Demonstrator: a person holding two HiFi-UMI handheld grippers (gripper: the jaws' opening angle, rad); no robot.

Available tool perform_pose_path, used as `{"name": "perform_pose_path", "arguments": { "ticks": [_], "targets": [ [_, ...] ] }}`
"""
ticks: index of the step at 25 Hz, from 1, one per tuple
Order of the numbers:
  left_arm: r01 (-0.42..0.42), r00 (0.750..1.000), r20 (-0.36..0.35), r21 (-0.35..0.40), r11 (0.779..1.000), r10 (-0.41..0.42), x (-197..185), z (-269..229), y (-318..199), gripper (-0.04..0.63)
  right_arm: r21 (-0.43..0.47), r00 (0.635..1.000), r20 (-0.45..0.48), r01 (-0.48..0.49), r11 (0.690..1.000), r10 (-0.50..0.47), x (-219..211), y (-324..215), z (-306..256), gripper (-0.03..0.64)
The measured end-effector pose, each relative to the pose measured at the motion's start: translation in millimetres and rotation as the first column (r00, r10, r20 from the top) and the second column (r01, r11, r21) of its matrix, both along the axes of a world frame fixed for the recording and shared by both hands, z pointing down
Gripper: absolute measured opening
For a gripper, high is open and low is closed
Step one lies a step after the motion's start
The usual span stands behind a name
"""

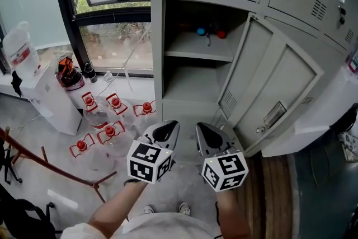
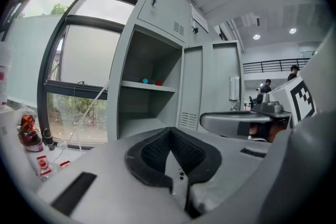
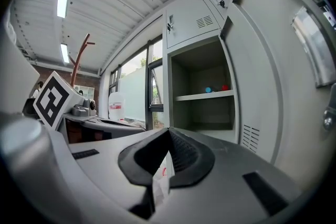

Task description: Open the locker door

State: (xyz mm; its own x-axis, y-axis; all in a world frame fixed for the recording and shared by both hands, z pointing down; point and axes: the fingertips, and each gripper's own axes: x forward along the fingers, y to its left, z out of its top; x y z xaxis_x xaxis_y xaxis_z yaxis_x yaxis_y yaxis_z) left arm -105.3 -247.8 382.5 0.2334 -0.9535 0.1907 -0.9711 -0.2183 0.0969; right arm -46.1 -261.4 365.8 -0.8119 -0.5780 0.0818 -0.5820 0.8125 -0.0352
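Locker door (image 1: 274, 87) open | left tongs (image 1: 166, 130), right tongs (image 1: 206, 132) closed, empty | people (image 2: 268, 85): left gripper view only

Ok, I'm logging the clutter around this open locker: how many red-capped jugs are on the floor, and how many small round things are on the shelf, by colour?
Red-capped jugs on the floor: 5
Blue round thing on the locker shelf: 1
Red round thing on that shelf: 1
Total: 7

Grey locker door (image 1: 274, 89) wide open
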Motion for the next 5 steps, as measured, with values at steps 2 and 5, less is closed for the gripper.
{"name": "perform_pose_path", "arguments": {
  "ticks": [2, 5],
  "targets": [
    [0.001, 1.000, 0.001, 0.000, 1.000, -0.001, -0.9, 0.5, 0.3, 0.006, 0.001, 1.000, 0.000, 0.003, 1.000, -0.003, -1.3, 0.2, 0.4, 0.003],
    [0.000, 1.000, 0.003, -0.003, 1.000, 0.000, -1.1, 2.4, 0.7, 0.006, 0.003, 1.000, 0.000, 0.005, 1.000, -0.005, -2.4, 0.8, 1.2, 0.003]
  ]
}}
